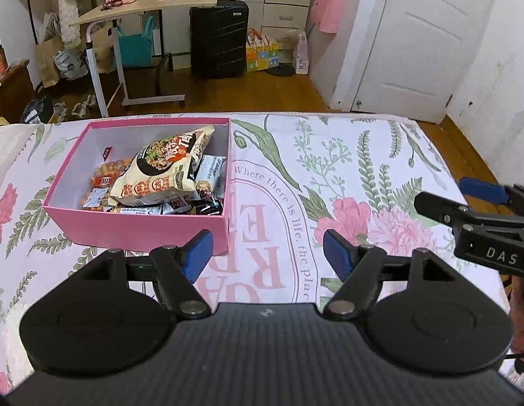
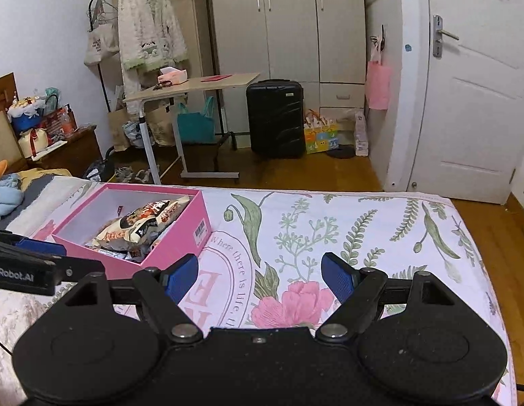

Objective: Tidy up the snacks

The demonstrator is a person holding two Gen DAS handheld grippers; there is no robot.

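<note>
Nearest me, my left claw [image 1: 267, 253] hangs over the floral sheet [image 1: 363, 155] with its blue pads [image 1: 197, 253] set well apart and nothing between them. My right claw [image 2: 260, 279] is the same: spread wide, empty, only the printed pink flower [image 2: 296, 301] of the sheet showing in the gap. The two claws sit side by side, the right one's arm showing at the right edge of the left view.

Just beyond my left claw, slightly to its left, lies the pink box [image 1: 140, 226], open-topped on the sheet; its near wall stands right behind my left pad. From the right claw the box is ahead and to the left, its near corner just past that claw's left pad. Inside it, a large cream noodle bag [image 1: 160, 172] lies tilted on top of small packets [image 1: 208, 169] and an orange bag [image 1: 106, 179], heaped toward the box's right side.

Farther off, past the bed's edge, are a wooden floor, a side table [image 2: 194, 84], a black suitcase [image 2: 275, 118] and a white door [image 2: 472, 101].
</note>
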